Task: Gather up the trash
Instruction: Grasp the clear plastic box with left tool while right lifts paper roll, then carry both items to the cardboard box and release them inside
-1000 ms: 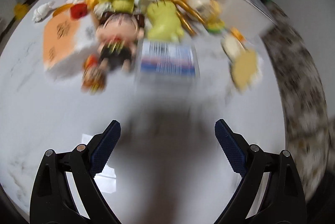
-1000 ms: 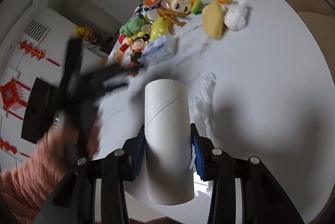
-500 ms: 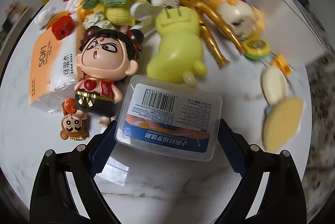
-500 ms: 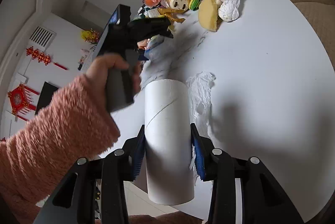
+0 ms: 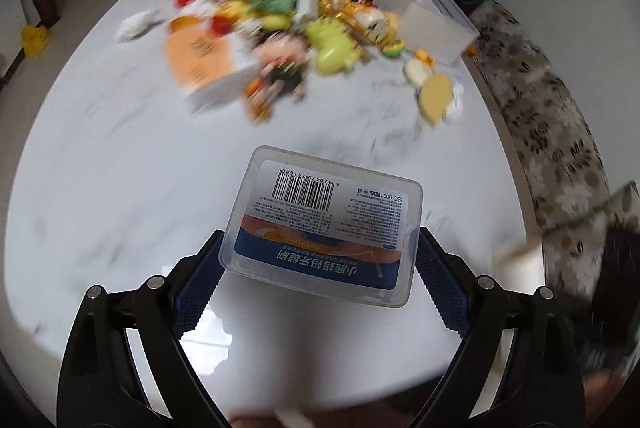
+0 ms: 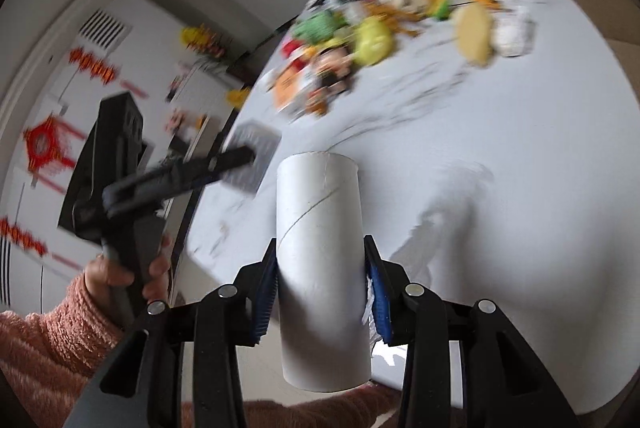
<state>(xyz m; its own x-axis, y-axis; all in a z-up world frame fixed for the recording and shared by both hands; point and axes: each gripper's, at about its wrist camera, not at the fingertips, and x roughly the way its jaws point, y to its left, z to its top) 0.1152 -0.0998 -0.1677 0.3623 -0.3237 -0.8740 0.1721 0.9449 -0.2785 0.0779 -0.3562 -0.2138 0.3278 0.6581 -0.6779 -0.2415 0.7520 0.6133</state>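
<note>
The toy pile (image 5: 280, 27) at the far side of the white table (image 5: 120, 167) is blurred beyond naming. Nearer, above the table, the left gripper (image 5: 320, 268) clamps a clear barcode-labelled plastic box (image 5: 324, 224); the right gripper (image 6: 320, 292) squeezes a white cardboard tube (image 6: 320, 260).

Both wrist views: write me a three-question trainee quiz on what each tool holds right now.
1. What does the left tool grip?
2. True or false: the right tool is empty.
3. The clear box is: A) resting on the table, B) lifted off it, C) in the toy pile.

Key: 1. A clear box with a barcode label. 2. False; it holds a cardboard tube. 3. B.
</note>
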